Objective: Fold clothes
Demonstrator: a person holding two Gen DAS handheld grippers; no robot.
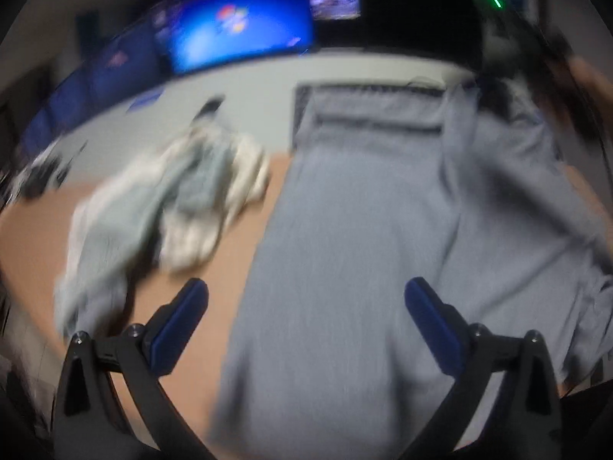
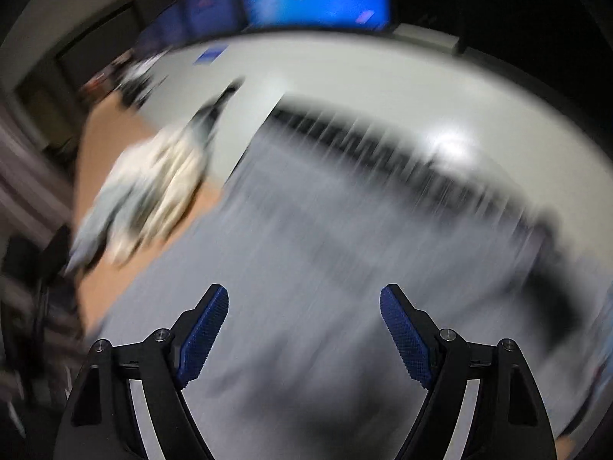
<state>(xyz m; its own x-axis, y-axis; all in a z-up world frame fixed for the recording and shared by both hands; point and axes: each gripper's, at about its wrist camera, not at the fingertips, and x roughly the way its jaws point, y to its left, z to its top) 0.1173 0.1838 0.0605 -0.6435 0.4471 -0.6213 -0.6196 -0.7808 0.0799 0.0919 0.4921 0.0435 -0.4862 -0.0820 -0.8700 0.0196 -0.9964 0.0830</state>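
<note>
My left gripper (image 1: 306, 295) and right gripper (image 2: 304, 303) both gape wide, holding nothing, just above the grey trousers (image 1: 356, 207) spread flat on the brown table (image 1: 34, 230). Closing through this blur, I might pinch one layer only or drag the cloth askew. Beside the trousers lies a crumpled pale heap (image 1: 172, 207); only the left view shows the waistband (image 1: 375, 105) clearly.
</note>
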